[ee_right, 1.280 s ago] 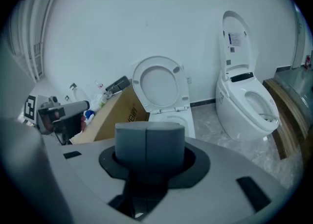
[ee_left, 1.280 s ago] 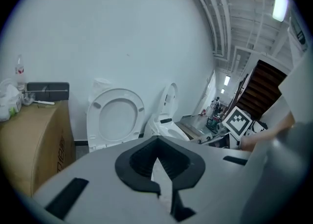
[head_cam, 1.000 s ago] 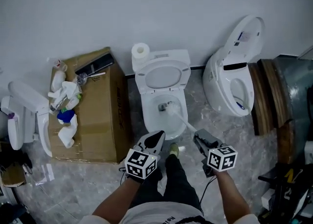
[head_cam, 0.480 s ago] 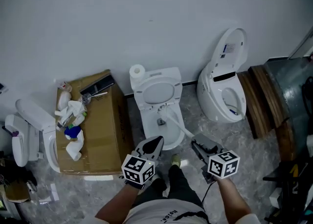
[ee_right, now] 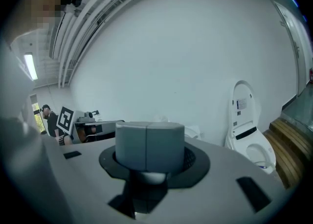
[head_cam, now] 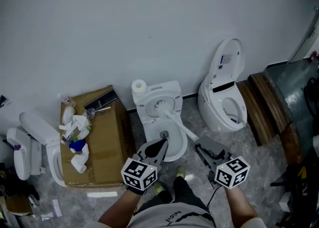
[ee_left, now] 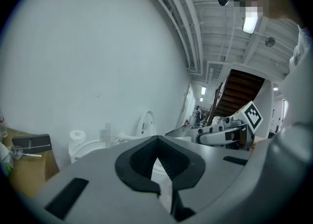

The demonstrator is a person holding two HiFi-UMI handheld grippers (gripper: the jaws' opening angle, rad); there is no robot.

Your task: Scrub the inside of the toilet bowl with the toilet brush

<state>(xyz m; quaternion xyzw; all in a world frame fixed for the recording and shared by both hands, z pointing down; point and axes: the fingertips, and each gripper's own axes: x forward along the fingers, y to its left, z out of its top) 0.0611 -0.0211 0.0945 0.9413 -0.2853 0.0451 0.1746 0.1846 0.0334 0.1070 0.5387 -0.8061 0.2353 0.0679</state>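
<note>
The white toilet (head_cam: pixel 149 122) stands in the middle with its seat raised. The toilet brush (head_cam: pixel 160 105) has its bristle head up against the raised seat, above the bowl (head_cam: pixel 175 145). Its white handle slants down to the right into my right gripper (head_cam: pixel 200 148), which is shut on the handle's end. In the right gripper view the two pads (ee_right: pixel 132 145) are pressed together, with a bit of white handle (ee_right: pixel 152 176) below them. My left gripper (head_cam: pixel 162 145) hovers over the bowl's front rim, shut and holding nothing; the left gripper view shows its jaw tips (ee_left: pixel 157 141) meeting.
A second toilet (head_cam: pixel 224 100) with its lid up stands to the right, a wooden bench (head_cam: pixel 264 102) beyond it. At left a cardboard box (head_cam: pixel 99 137) carries bottles and rags, and another toilet (head_cam: pixel 35 137) lies past it. A paper roll (head_cam: pixel 139 86) sits on the tank.
The brush head has come up out of the bowl and now rests against the raised seat. The head view has pulled back and both grippers sit lower in it.
</note>
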